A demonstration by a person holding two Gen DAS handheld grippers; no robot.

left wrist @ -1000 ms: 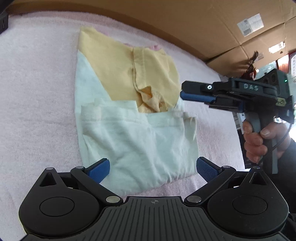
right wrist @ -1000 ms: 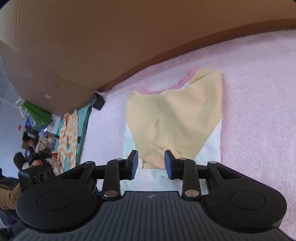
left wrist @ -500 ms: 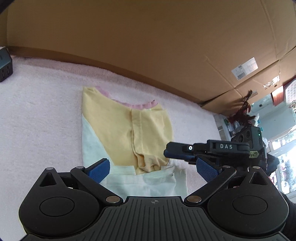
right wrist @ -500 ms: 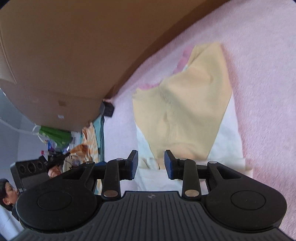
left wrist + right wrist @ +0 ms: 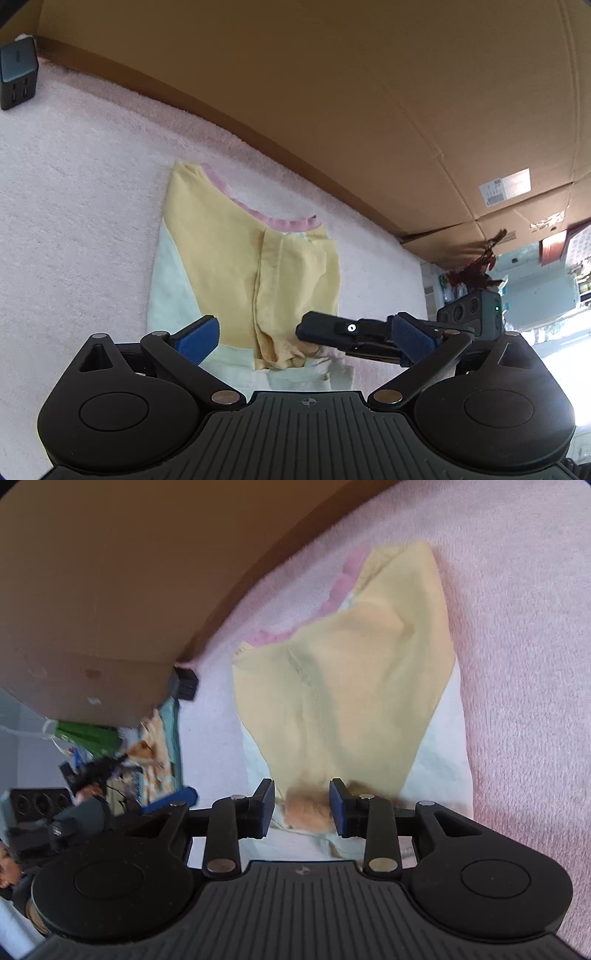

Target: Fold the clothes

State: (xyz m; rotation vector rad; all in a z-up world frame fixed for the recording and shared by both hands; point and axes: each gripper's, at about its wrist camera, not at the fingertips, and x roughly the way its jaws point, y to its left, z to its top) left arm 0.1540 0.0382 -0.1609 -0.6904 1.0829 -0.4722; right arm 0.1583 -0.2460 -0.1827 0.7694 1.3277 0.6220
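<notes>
Lining up right gripper (image 5: 302, 805), jaws part-open astride bunched yellow cuff (image 5: 308, 808) of shirt (image 5: 236, 280) on pink blanket (image 5: 74, 177), nothing pinched yet; left gripper (image 5: 303, 338) wide open, empty; next: close, lift.

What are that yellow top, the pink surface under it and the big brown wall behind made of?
The yellow top looks like soft, matte knit cloth, probably cotton: it creases and shows stitched seams. The pink surface seems a fluffy pile, like terry or fleece, from its nubby texture. The brown wall looks like plain cardboard: fold creases and a stuck-on label.
</notes>
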